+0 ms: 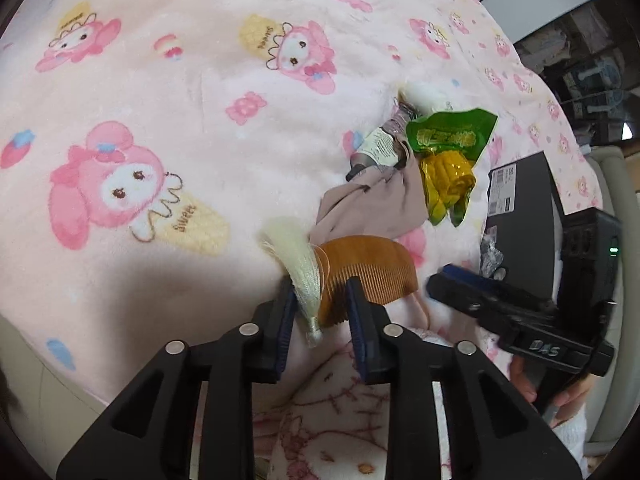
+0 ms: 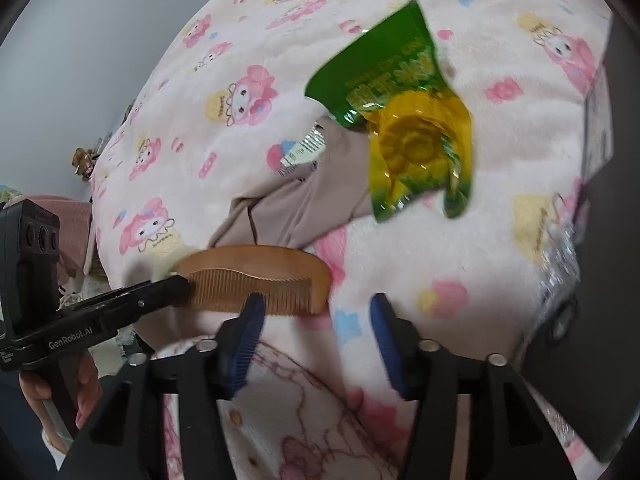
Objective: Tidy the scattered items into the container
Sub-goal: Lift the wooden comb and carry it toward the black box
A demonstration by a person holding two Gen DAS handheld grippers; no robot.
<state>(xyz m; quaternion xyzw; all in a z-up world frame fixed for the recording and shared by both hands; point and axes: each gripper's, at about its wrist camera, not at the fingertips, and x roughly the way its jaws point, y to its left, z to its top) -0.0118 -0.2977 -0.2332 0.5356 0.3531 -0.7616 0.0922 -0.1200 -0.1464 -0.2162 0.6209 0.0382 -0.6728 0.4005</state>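
Note:
A wooden comb (image 1: pixel 366 276) with a cream tassel (image 1: pixel 304 276) lies on the pink blanket. My left gripper (image 1: pixel 320 292) has its jaws around the comb's tasselled end, not fully closed; it also shows in the right wrist view (image 2: pixel 176 284). The comb (image 2: pixel 256 276) sits just ahead of my right gripper (image 2: pixel 316 308), which is open and empty. A green and yellow snack packet (image 1: pixel 452 160) (image 2: pixel 412 128), a beige cloth (image 1: pixel 372 200) (image 2: pixel 296 208) and a labelled tube (image 1: pixel 380 146) lie beyond. A black box (image 1: pixel 520 216) (image 2: pixel 592 280) stands at the right.
The pink cartoon-print blanket (image 1: pixel 160 120) covers the bed. A crinkled clear wrapper (image 1: pixel 490 256) (image 2: pixel 560 264) lies by the black box. A second pink printed fabric (image 1: pixel 340 412) is right under the grippers. My right gripper (image 1: pixel 460 280) shows at the right of the left wrist view.

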